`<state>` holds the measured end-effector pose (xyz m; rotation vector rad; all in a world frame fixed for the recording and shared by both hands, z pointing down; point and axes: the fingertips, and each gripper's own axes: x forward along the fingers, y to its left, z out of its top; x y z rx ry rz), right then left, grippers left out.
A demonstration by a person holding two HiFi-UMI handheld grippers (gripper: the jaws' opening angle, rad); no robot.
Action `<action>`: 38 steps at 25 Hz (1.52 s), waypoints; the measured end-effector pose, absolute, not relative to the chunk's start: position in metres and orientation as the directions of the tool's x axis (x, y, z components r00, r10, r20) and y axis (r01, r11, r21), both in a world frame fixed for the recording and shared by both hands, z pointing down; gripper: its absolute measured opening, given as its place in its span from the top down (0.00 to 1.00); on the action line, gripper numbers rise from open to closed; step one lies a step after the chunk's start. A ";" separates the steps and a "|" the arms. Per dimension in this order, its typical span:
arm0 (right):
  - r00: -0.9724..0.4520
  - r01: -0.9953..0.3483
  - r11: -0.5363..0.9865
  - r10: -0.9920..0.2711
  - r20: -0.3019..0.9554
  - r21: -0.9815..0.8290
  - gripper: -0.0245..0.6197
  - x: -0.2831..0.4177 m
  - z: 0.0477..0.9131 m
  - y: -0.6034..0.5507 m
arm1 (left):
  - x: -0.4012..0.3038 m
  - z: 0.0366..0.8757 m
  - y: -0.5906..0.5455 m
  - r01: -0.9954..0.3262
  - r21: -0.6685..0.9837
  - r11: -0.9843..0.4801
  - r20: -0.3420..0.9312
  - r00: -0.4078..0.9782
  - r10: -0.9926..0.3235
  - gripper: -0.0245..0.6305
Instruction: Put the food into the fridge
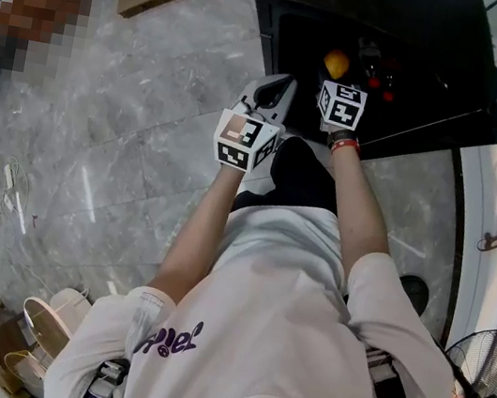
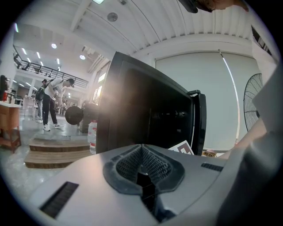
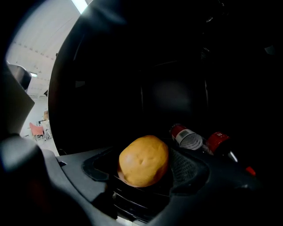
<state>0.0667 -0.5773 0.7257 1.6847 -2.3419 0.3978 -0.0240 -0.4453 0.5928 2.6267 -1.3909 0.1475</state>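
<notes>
Our right gripper's (image 3: pixel 146 174) jaws clamp a round, dimpled orange (image 3: pixel 143 160) inside the open fridge (image 1: pixel 431 25), red bottles (image 3: pixel 189 137) just right; left gripper's (image 2: pixel 143 170) jaws closed, empty, outside.

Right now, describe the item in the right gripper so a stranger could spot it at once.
Find the black fridge, door open, inside dark. The right gripper reaches into it, jaws closed on a round orange fruit. It is the only orange ball there; the neighbours behind it are red-labelled bottles lying down.

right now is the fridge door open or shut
Open. The door stands swung aside, and the dark inside of the fridge shows, with bottles lying in it.
</notes>
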 end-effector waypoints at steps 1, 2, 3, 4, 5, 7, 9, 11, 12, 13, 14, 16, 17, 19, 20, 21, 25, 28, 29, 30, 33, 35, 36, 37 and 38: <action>-0.314 -0.949 0.304 -0.885 0.343 -0.085 0.38 0.067 0.728 -0.579 | -0.024 0.593 -0.445 -0.829 0.099 -0.551 0.163 0.559 -0.813 0.93; -0.315 -0.949 0.304 -0.884 0.347 -0.085 0.38 0.067 0.729 -0.581 | -0.025 0.593 -0.445 -0.830 0.097 -0.550 0.161 0.558 -0.814 0.93; -0.315 -0.948 0.305 -0.882 0.351 -0.085 0.38 0.067 0.731 -0.583 | -0.025 0.593 -0.445 -0.830 0.095 -0.549 0.159 0.557 -0.815 0.93; -0.316 -0.948 0.306 -0.880 0.355 -0.085 0.38 0.067 0.733 -0.585 | -0.026 0.592 -0.444 -0.831 0.093 -0.548 0.157 0.556 -0.816 0.93; -0.317 -0.948 0.308 -0.877 0.361 -0.085 0.38 0.067 0.735 -0.585 | -0.026 0.592 -0.444 -0.833 0.092 -0.546 0.157 0.554 -0.818 0.93; -0.320 -0.947 0.311 -0.871 0.374 -0.086 0.38 0.066 0.740 -0.586 | -0.028 0.592 -0.444 -0.836 0.092 -0.541 0.156 0.548 -0.822 0.93; -0.320 -0.946 0.312 -0.866 0.385 -0.085 0.38 0.066 0.743 -0.586 | -0.029 0.590 -0.443 -0.839 0.091 -0.537 0.155 0.544 -0.824 0.93; -0.320 -0.946 0.311 -0.864 0.389 -0.088 0.37 0.066 0.744 -0.587 | -0.030 0.588 -0.443 -0.841 0.089 -0.534 0.156 0.542 -0.826 0.93; -0.321 -0.946 0.311 -0.863 0.390 -0.090 0.37 0.066 0.744 -0.588 | -0.030 0.587 -0.443 -0.841 0.089 -0.533 0.156 0.541 -0.827 0.93; -0.322 -0.946 0.311 -0.863 0.389 -0.092 0.37 0.066 0.744 -0.589 | -0.031 0.587 -0.443 -0.842 0.089 -0.532 0.156 0.539 -0.828 0.93; -0.323 -0.946 0.312 -0.863 0.390 -0.093 0.37 0.065 0.744 -0.589 | -0.031 0.587 -0.444 -0.843 0.089 -0.530 0.156 0.537 -0.829 0.93; -0.326 -0.945 0.314 -0.861 0.392 -0.095 0.37 0.065 0.743 -0.590 | -0.032 0.586 -0.445 -0.846 0.091 -0.525 0.156 0.533 -0.831 0.93; -0.330 -0.943 0.318 -0.858 0.393 -0.098 0.37 0.065 0.744 -0.590 | -0.031 0.587 -0.445 -0.846 0.093 -0.524 0.157 0.532 -0.832 0.93; -0.345 -0.938 0.331 -0.850 0.398 -0.106 0.37 0.064 0.746 -0.590 | -0.031 0.587 -0.445 -0.846 0.093 -0.525 0.159 0.533 -0.831 0.93; -0.352 -0.935 0.336 -0.847 0.400 -0.111 0.37 0.063 0.747 -0.590 | -0.031 0.588 -0.445 -0.846 0.092 -0.525 0.160 0.533 -0.831 0.93; -0.355 -0.934 0.338 -0.845 0.400 -0.115 0.36 0.063 0.747 -0.589 | -0.031 0.588 -0.445 -0.846 0.093 -0.525 0.161 0.533 -0.831 0.93; -0.359 -0.933 0.340 -0.843 0.400 -0.121 0.33 0.061 0.745 -0.586 | -0.036 0.589 -0.443 -0.852 0.097 -0.515 0.171 0.524 -0.835 0.93; -0.363 -0.931 0.341 -0.843 0.398 -0.127 0.31 0.058 0.744 -0.583 | -0.039 0.590 -0.442 -0.855 0.094 -0.511 0.178 0.519 -0.836 0.93; -0.364 -0.931 0.343 -0.843 0.397 -0.126 0.31 0.058 0.743 -0.581 | -0.040 0.591 -0.442 -0.855 0.092 -0.510 0.180 0.518 -0.836 0.93; -0.364 -0.931 0.343 -0.842 0.398 -0.125 0.31 0.058 0.742 -0.580 | -0.041 0.590 -0.442 -0.856 0.091 -0.509 0.182 0.517 -0.837 0.93; -0.354 -0.935 0.334 -0.843 0.405 -0.122 0.31 0.058 0.741 -0.575 | -0.044 0.588 -0.441 -0.860 0.097 -0.502 0.183 0.511 -0.840 0.93; -0.349 -0.937 0.328 -0.846 0.404 -0.123 0.31 0.058 0.738 -0.571 | -0.045 0.586 -0.439 -0.860 0.101 -0.500 0.182 0.510 -0.841 0.93; -0.349 -0.937 0.326 -0.847 0.401 -0.127 0.31 0.058 0.736 -0.570 | -0.046 0.585 -0.439 -0.861 0.103 -0.499 0.181 0.509 -0.841 0.93; -0.349 -0.937 0.323 -0.848 0.399 -0.133 0.31 0.058 0.734 -0.568 | -0.046 0.584 -0.438 -0.861 0.104 -0.498 0.181 0.509 -0.842 0.93; -0.348 -0.938 0.319 -0.849 0.397 -0.138 0.31 0.059 0.732 -0.566 | -0.047 0.583 -0.437 -0.861 0.107 -0.498 0.181 0.509 -0.841 0.93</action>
